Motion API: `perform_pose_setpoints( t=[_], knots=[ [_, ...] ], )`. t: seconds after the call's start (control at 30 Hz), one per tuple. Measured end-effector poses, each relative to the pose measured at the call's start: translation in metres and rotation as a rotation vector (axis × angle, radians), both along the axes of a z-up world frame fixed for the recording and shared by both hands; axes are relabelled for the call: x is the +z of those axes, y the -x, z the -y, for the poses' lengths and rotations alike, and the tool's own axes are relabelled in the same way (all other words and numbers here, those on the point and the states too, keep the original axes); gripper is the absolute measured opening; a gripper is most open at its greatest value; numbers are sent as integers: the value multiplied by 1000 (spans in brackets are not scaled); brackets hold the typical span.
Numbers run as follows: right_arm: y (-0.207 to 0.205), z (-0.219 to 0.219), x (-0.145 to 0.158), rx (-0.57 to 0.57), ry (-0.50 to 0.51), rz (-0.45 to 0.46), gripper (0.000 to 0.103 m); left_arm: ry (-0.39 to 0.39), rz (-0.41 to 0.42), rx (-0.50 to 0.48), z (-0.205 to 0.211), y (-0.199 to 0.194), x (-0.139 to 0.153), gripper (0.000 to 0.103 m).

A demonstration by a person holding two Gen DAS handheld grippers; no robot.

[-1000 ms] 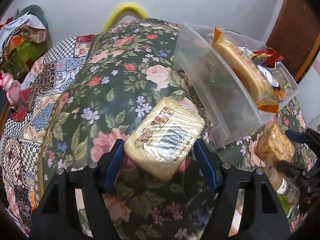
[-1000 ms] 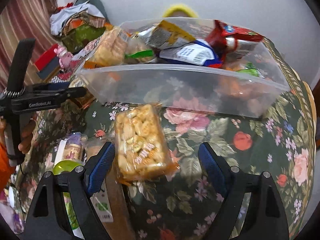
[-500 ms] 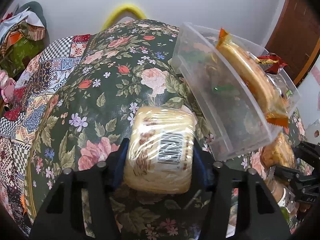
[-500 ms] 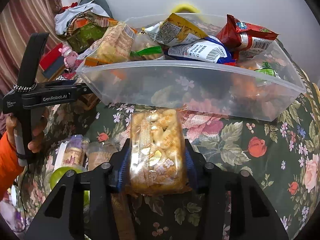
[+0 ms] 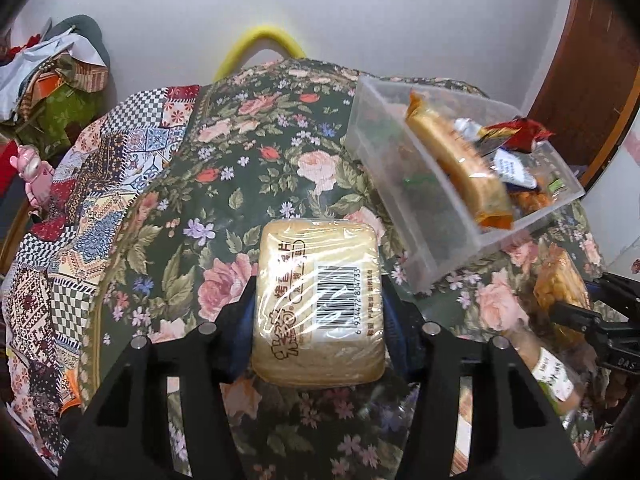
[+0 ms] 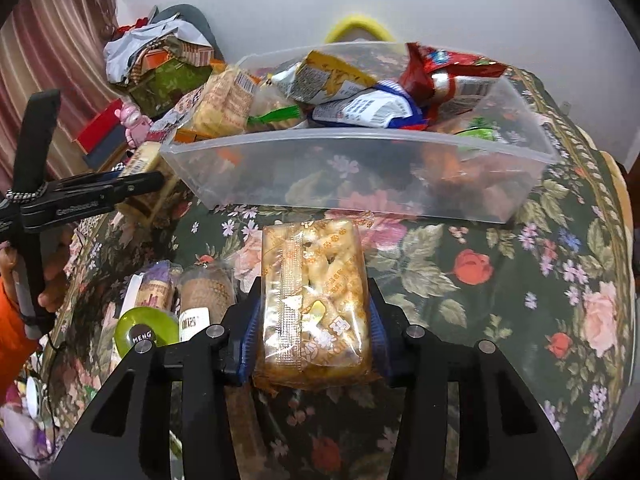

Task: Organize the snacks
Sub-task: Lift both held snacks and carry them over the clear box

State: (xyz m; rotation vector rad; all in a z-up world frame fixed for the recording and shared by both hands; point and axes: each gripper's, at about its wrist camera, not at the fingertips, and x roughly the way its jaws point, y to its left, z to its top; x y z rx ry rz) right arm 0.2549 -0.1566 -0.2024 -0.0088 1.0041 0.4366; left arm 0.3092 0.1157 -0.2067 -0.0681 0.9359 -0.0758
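Observation:
My left gripper [image 5: 318, 312] is shut on a pale wrapped bread pack [image 5: 318, 300] with a barcode, held above the floral tablecloth. My right gripper [image 6: 314, 312] is shut on a clear pack of golden puffed snacks [image 6: 314, 300], held just in front of the clear plastic bin [image 6: 360, 168]. The bin holds several snack packets, and also shows at the right in the left wrist view [image 5: 400, 168]. The right gripper with its snack pack appears at the right edge of the left wrist view [image 5: 576, 304]; the left gripper appears at the left of the right wrist view [image 6: 100, 196].
The table wears a dark floral cloth [image 5: 248, 152]. Wrapped snacks and a green-lidded bottle [image 6: 146, 330] lie left of my right gripper. A patchwork cloth [image 5: 100, 184] and a pile of clutter [image 5: 52, 92] are at the left. A yellow chair back [image 5: 260, 46] stands behind the table.
Both grippers closed on their packs and lifted them off the cloth. The bread pack turned to sit straight between the left fingers.

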Motion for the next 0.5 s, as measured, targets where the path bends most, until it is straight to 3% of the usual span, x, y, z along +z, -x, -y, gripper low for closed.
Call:
perform_pose_setpoints(
  t=[0.5],
  knots=[
    [-6,31,46,-58,-30,97,42,28,76,-40,22,11,64,55]
  ],
)
